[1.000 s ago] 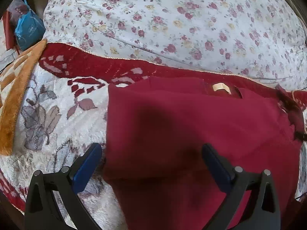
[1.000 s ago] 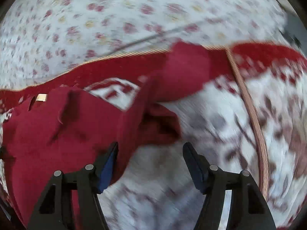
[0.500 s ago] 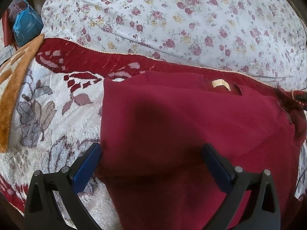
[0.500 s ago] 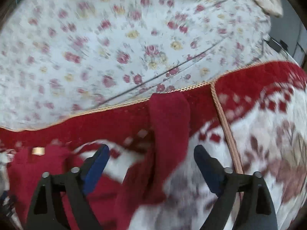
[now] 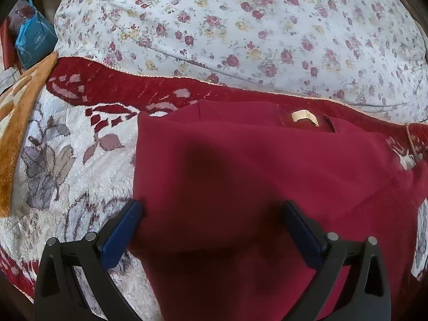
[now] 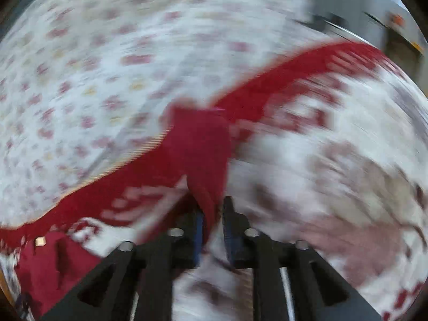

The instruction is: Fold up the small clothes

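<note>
A dark red garment (image 5: 240,176) with a beige neck label (image 5: 303,115) lies flat on a plush blanket. My left gripper (image 5: 211,214) is open, its blue-padded fingers wide apart over the garment's near part, holding nothing. In the blurred right wrist view, my right gripper (image 6: 212,211) is shut on the garment's sleeve (image 6: 200,149), which runs away from the fingers toward the blanket's red border. The garment's body (image 6: 53,262) and label show at lower left there.
The blanket (image 5: 67,160) is white with grey leaves and a red border. Behind it lies a floral quilt (image 5: 240,26). An orange blanket (image 5: 16,123) and a blue bag (image 5: 32,40) sit at far left. Furniture (image 6: 396,21) shows at upper right of the right wrist view.
My right gripper has moved forward along the sleeve and closed on it; it was open before. My left gripper has stayed open over the garment, shifting only slightly.
</note>
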The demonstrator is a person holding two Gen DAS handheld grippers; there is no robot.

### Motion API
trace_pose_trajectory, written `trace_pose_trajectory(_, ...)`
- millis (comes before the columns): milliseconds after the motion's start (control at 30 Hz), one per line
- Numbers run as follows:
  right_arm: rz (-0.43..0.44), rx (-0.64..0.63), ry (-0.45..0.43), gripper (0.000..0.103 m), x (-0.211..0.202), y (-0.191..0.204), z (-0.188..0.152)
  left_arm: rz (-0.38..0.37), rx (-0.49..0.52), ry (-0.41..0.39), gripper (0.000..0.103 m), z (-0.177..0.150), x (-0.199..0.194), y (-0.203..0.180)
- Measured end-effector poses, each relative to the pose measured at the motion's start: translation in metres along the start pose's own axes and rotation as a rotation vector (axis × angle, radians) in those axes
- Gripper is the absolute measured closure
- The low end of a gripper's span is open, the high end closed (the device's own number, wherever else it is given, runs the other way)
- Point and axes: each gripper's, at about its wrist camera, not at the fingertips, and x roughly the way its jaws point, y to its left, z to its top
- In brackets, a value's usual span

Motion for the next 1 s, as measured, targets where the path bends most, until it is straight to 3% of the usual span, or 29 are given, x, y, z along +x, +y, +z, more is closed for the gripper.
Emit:
trace_pose_trajectory(33, 0.012, 0.045, -0.003, 0.033, -0.005, -0.017, -0.003, -0.001, 0.001, -0.002, 0.000, -0.001, -0.001, -0.001)
trace_pose_trajectory(133, 0.038, 0.106, -0.027, 0.033, -0.024, -0.042, -0.014, -0.004, -0.001, -0.006, 0.000, -0.002, -0.004, -0.001)
trace_pose_trajectory(267, 0.142, 0.059, -0.014, 0.033, -0.034, -0.024, -0.025, 0.001, 0.000, -0.005, 0.000, -0.002, -0.004, -0.003)
trace_pose_trajectory(433, 0.133, 0.080, -0.020, 0.033, -0.020, -0.007, -0.016, -0.003, 0.003, -0.005, 0.000, -0.003, -0.005, -0.002)
trace_pose_trajectory(533, 0.187, 0.064, 0.001, 0.033, -0.013, 0.005, -0.015, -0.008, -0.006, -0.004, 0.000, -0.002, -0.004, 0.000)
trace_pose_trajectory(633, 0.147, -0.011, 0.030, 0.033, 0.005, 0.032, -0.008, 0.000, -0.003, 0.003, 0.000, -0.002, -0.002, -0.002)
trace_pose_trajectory(867, 0.069, 0.112, 0.123, 0.033, 0.078, 0.034, 0.010, 0.010, 0.020, -0.004, 0.000, -0.002, -0.002, -0.004)
trace_pose_trajectory(900, 0.058, 0.100, 0.109, 0.045, 0.078, 0.034, 0.011, 0.008, 0.014, -0.003, 0.000, -0.001, -0.002, -0.003)
trace_pose_trajectory(933, 0.034, 0.078, 0.096, 0.075, 0.076, 0.034, 0.011, 0.006, 0.010, -0.003, 0.000, -0.001, -0.002, -0.002)
trace_pose_trajectory(967, 0.029, 0.050, 0.094, 0.091, 0.073, 0.033, 0.012, 0.004, 0.007, -0.004, 0.000, -0.001, -0.003, -0.001)
trace_pose_trajectory(1000, 0.059, 0.040, 0.098, 0.096, 0.069, 0.030, 0.011, 0.002, 0.005, -0.006, 0.000, -0.001, -0.003, -0.001)
